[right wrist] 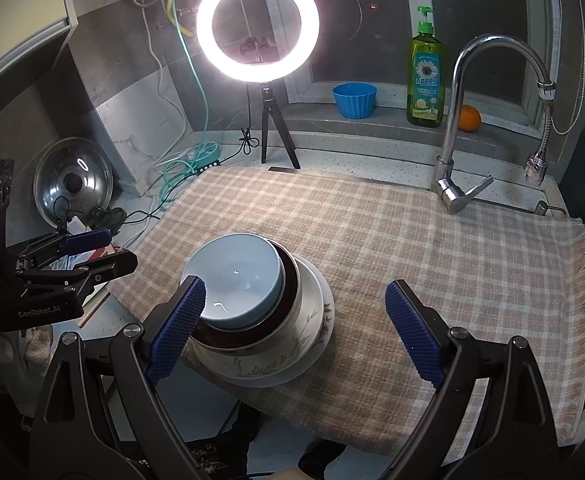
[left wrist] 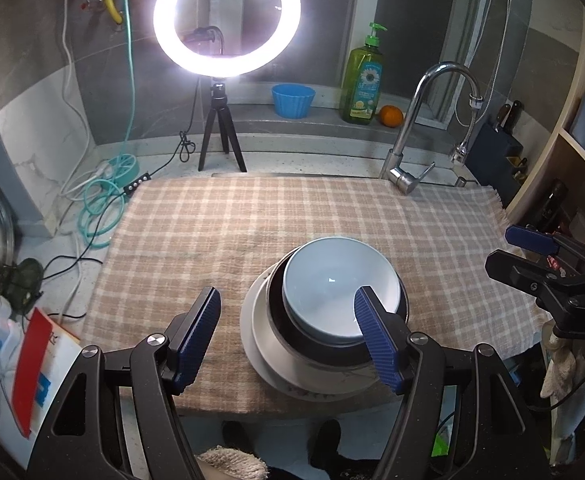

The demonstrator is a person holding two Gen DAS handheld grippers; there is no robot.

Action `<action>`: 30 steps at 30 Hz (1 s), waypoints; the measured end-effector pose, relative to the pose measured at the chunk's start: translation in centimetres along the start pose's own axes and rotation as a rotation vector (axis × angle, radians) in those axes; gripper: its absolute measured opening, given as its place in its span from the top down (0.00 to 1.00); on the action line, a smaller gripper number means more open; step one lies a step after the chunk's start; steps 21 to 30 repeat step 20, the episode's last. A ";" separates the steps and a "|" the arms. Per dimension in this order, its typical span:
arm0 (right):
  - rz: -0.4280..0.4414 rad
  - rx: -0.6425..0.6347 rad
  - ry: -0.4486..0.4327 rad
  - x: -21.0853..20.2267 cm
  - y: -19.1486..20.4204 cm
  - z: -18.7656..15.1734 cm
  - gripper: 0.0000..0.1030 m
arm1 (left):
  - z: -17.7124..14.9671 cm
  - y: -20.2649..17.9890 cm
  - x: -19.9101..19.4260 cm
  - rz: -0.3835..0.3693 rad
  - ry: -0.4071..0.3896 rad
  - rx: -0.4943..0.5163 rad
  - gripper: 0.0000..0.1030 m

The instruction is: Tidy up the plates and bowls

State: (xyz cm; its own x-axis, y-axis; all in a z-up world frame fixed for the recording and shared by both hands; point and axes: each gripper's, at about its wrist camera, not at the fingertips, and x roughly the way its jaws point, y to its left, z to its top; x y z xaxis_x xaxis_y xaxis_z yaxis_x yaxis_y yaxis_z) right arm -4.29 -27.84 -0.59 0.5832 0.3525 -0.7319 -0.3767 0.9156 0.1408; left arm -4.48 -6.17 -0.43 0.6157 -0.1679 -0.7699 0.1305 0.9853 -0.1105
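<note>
**Stacking appears done: dishes nested, both grippers empty**

Starting at the stack: a pale blue bowl (left wrist: 338,294) sits inside a dark-rimmed bowl with a leaf pattern (right wrist: 268,344), which rests on a white plate (right wrist: 324,308) with a flowered rim. The pile stands on the checked cloth (left wrist: 252,216), close to its near edge.

You should treat all three pieces as glazed ceramic: stiff, slick under the pads, likely heavy as a pile and prone to chip if knocked. In my judgement the safest hold is across a rim, one pad inside and one outside, lifting one piece at a time; the plate offers only its thin lip.

Your left gripper (left wrist: 288,338) stands with jaws apart and nothing between the pads. Its right finger overlaps the blue bowl's near rim in the left wrist view; whether it touches cannot be told. The pile lies right of its centre line.

Your right gripper (right wrist: 296,332) is likewise spread wide and empty. Its left finger crosses the blue bowl's rim in view, contact uncertain, with the pile mostly left of centre.

Beyond, a ring light (left wrist: 226,16), a tap (left wrist: 420,120) and a soap bottle (left wrist: 364,80) stand well apart from the pile.
</note>
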 end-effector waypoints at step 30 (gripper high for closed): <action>-0.015 0.042 0.017 0.2 -0.9 0.0 0.09 | -0.3 -0.1 -0.2 0.040 -0.014 0.017 0.29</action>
